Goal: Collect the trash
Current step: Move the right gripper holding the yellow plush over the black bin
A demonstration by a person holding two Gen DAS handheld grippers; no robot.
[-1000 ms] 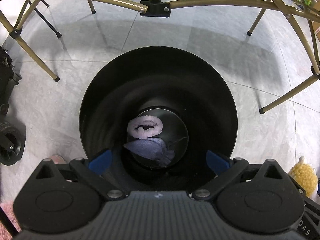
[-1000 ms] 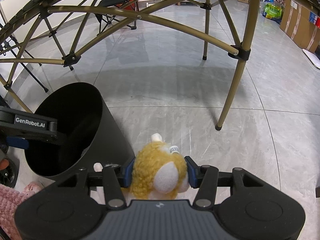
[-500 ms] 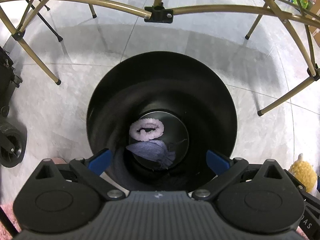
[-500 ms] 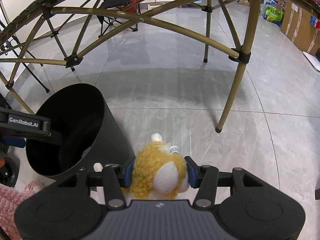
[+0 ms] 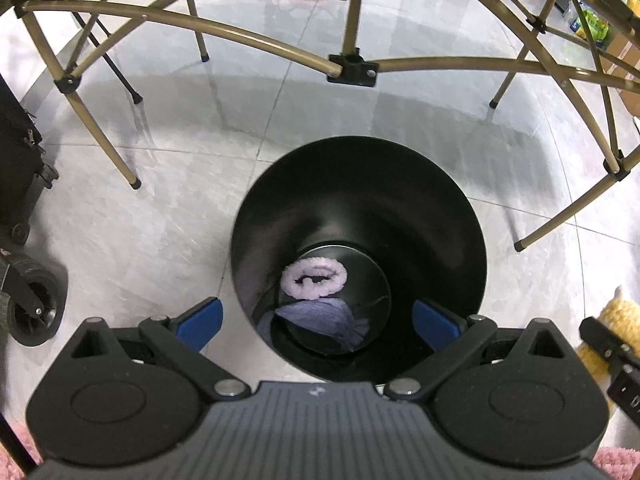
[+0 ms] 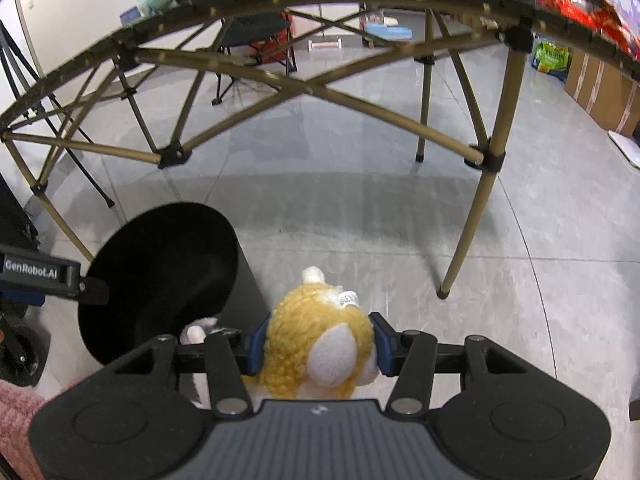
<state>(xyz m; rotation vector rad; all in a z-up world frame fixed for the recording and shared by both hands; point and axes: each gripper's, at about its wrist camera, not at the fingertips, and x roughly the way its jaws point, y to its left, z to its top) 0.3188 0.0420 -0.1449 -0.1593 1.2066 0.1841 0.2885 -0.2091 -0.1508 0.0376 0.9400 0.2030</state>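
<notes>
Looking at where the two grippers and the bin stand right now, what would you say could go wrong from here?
1. The right gripper clamps the yellow plush toy beside the black bin, not over its mouth; released here, it would likely land on the floor.
2. The open left gripper hangs above the bin's mouth, so the two grippers may collide as the toy comes across.
3. The folding table's legs stand close; a wide swing could clip one.
</notes>
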